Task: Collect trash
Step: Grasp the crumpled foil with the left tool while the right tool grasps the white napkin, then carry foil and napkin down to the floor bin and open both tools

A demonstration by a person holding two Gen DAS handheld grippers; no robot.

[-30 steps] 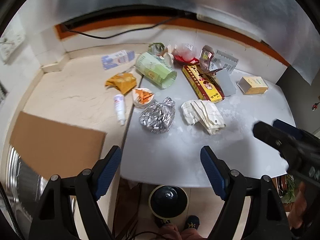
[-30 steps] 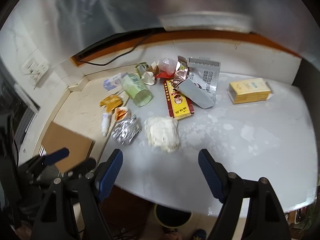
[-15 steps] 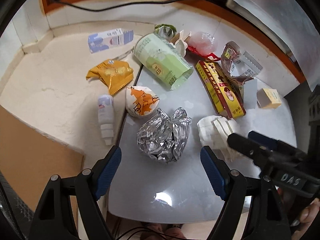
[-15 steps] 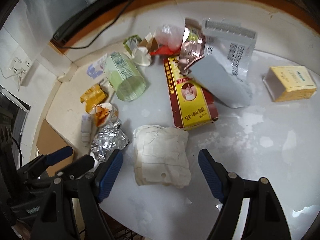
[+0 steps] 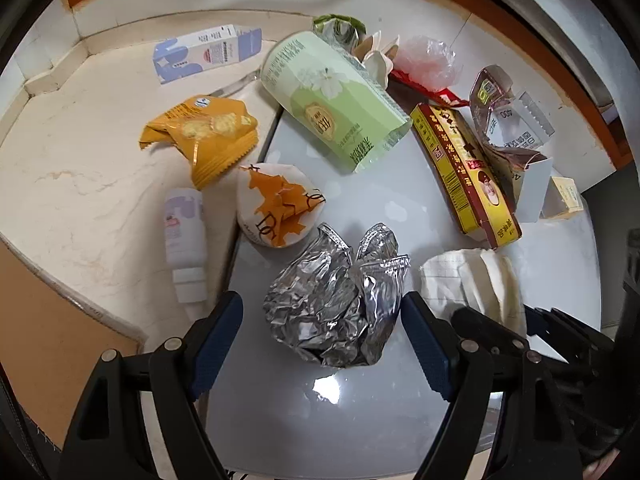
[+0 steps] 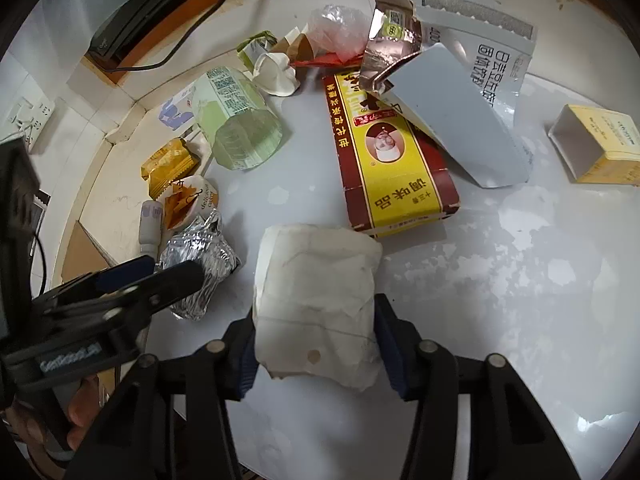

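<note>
A crumpled foil ball (image 5: pixel 336 300) lies on the grey table between the fingers of my open left gripper (image 5: pixel 320 344); the right pad is at its edge, the left pad stands apart. A folded white paper wad (image 6: pixel 316 300) lies between the pads of my right gripper (image 6: pixel 316 348), which have narrowed to its sides. The wad also shows in the left wrist view (image 5: pixel 472 280), and the foil in the right wrist view (image 6: pixel 200 256).
Other trash lies beyond: a green paper cup (image 5: pixel 332 100), a red-yellow box (image 6: pixel 384 148), an orange wrapper (image 5: pixel 204 136), a small white bottle (image 5: pixel 184 236), a paper lid (image 5: pixel 276 204), a yellow box (image 6: pixel 600 144), a silver pouch (image 6: pixel 476 80). Brown cardboard (image 5: pixel 52 340) lies left.
Both grippers moved forward and down to the table. The left now straddles the foil ball; the right jaws narrowed around the white paper wad.
</note>
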